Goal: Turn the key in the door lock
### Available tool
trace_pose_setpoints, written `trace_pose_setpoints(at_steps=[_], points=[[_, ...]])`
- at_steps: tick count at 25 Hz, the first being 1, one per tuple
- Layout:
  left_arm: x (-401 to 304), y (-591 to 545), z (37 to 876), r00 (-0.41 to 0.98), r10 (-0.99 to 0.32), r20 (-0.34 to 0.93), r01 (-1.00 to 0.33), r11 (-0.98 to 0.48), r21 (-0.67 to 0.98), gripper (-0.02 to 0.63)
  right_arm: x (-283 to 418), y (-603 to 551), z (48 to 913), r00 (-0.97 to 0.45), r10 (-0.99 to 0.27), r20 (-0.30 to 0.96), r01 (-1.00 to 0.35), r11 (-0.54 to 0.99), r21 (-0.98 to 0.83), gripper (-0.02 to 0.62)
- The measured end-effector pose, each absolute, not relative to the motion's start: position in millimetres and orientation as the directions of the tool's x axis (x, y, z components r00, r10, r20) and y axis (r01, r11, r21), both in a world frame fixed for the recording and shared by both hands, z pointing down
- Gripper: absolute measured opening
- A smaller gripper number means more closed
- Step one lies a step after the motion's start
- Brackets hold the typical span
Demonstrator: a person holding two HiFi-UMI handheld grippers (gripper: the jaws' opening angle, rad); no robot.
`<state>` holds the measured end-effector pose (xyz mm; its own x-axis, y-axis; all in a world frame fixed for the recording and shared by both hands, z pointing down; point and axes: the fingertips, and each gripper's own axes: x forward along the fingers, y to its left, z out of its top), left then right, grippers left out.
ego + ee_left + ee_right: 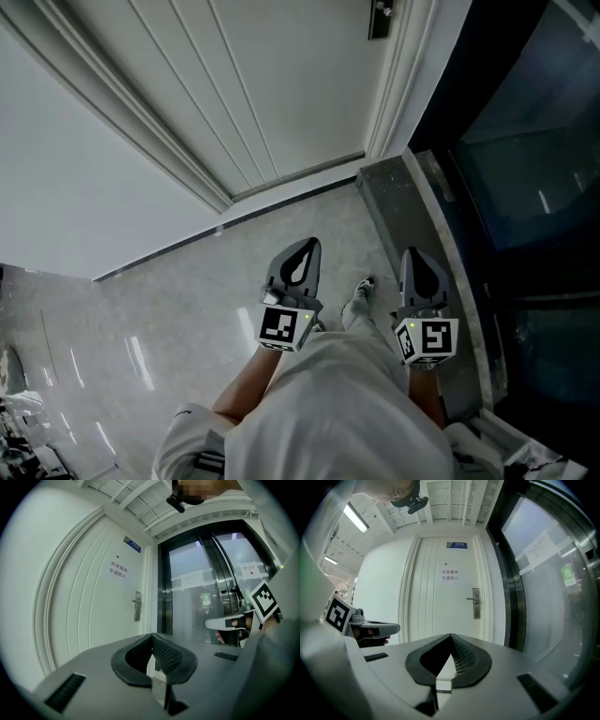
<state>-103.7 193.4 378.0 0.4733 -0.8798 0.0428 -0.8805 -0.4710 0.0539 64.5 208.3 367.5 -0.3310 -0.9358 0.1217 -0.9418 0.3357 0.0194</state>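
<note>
Where door [440,606] reads 库房重地 非请勿入, blue plate [456,545] above illeg.

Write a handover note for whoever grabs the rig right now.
Left gripper: shut, empty.
Right gripper: shut, empty.
White door: closed, ahead of both grippers, nothing touching it. Its handle and lock plate sit near the door's right edge. No key can be made out from here.
Done: nothing at the lock yet.
Left: close in on the lock, find the key, grip it and turn it.
</note>
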Motion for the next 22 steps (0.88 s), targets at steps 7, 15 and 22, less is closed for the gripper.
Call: trace_pose_setpoints(at_steps=[7, 15, 22], points=[[-70.5, 122.5, 369.6, 0.418, -0.908, 0.04, -0.908, -0.417, 0.027, 0.009, 90.6, 132.5, 363.1, -0.411, -0.902, 0.133, -0.9, 0.425, 0.098, 0.002], [-22.9, 65.6, 365.7, 0.356, -0.933, 0.05, -0.934, -0.357, -0.007, 0.009, 148.7, 58.9, 366.6, -0.433, -0.895, 0.11, -0.89, 0.444, 0.106, 0.002], [6.8, 27.9, 358.9, 0.341, -0.939, 0.037, -0.939, -0.342, -0.02, 0.009, 183.9, 27.1, 375.5, -0.427, -0.894, 0.138, -0.894, 0.44, 0.085, 0.0]])
